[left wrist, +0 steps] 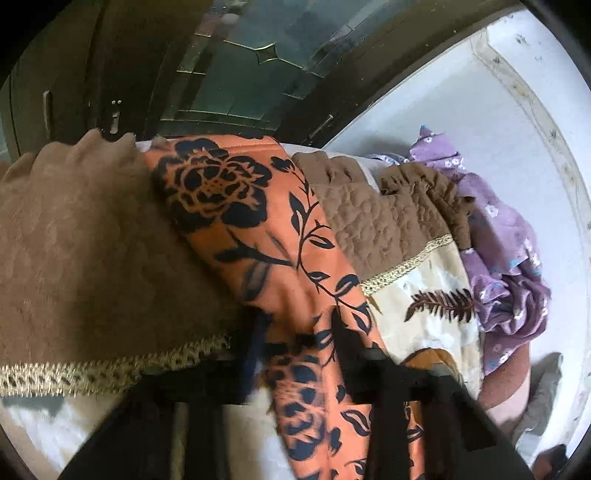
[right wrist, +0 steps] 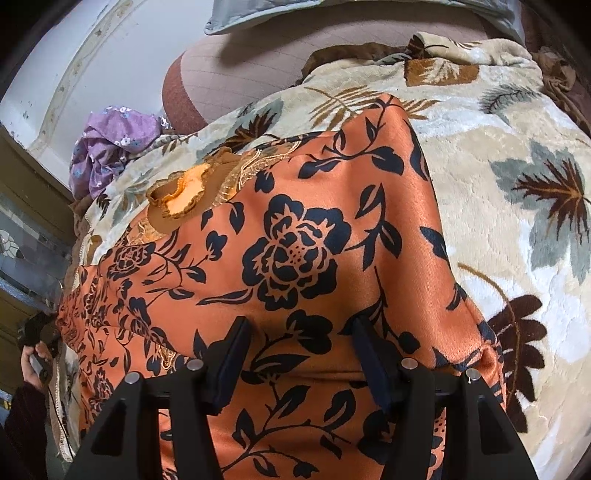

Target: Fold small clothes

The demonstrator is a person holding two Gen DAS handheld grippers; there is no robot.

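Note:
An orange garment with black flowers (right wrist: 295,258) lies spread on a cream leaf-patterned blanket (right wrist: 498,177). Its embroidered neckline (right wrist: 184,192) is at the far left. My right gripper (right wrist: 299,332) is open, fingers wide apart just above the garment's near part, holding nothing. In the left wrist view the same garment (left wrist: 258,229) runs as a narrow band from the far edge down between my left gripper's fingers (left wrist: 299,332). The fingers are blurred and dark. They stand on either side of the cloth, but I cannot tell if they pinch it.
A purple flowered cloth (right wrist: 110,147) lies bunched at the blanket's far left edge, also in the left wrist view (left wrist: 506,251). The blanket's brown underside (left wrist: 92,240) is folded up. A dark cabinet with glass doors (left wrist: 240,62) stands behind. A pillow (right wrist: 295,14) lies at the head.

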